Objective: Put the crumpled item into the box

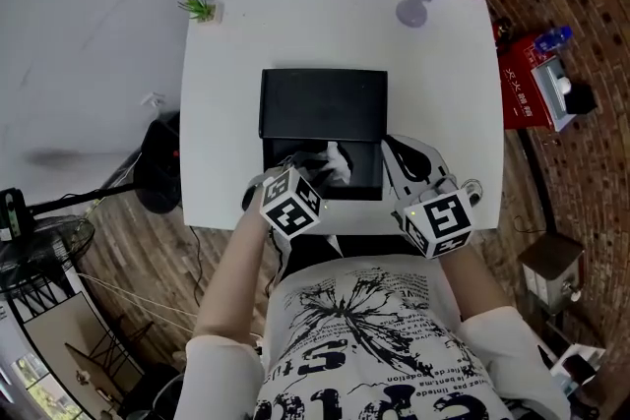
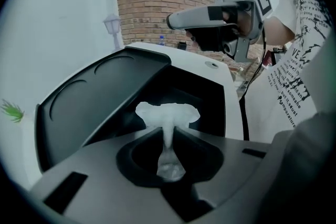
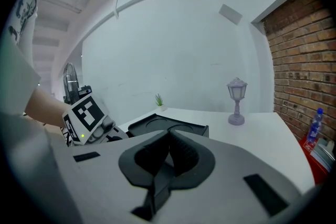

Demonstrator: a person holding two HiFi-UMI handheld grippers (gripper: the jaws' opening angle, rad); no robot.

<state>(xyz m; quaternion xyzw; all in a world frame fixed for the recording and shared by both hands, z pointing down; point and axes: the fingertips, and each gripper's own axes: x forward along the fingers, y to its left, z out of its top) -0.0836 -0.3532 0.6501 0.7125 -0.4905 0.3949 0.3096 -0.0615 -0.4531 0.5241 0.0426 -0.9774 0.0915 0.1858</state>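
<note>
Left gripper view shows us the left gripper (image 2: 168,131) with its jaws closed on a thin twisted strand of the crumpled tissue (image 2: 168,113). The tissue's puffed white bulk sits just past the jaw tips, over the open black box (image 2: 207,105) and beside the raised lid (image 2: 94,102). From the head view, the tissue (image 1: 338,162) is inside the box's outline, near its front wall (image 1: 325,196); we cannot tell whether it touches the bottom. The right gripper (image 3: 169,139) has its jaws closed on nothing and hangs over the white surface (image 1: 443,64) just beside the box. Our worry is the release: so light a tissue may cling to a pad and lift out as we withdraw, or land on the front wall rather than inside.
</note>
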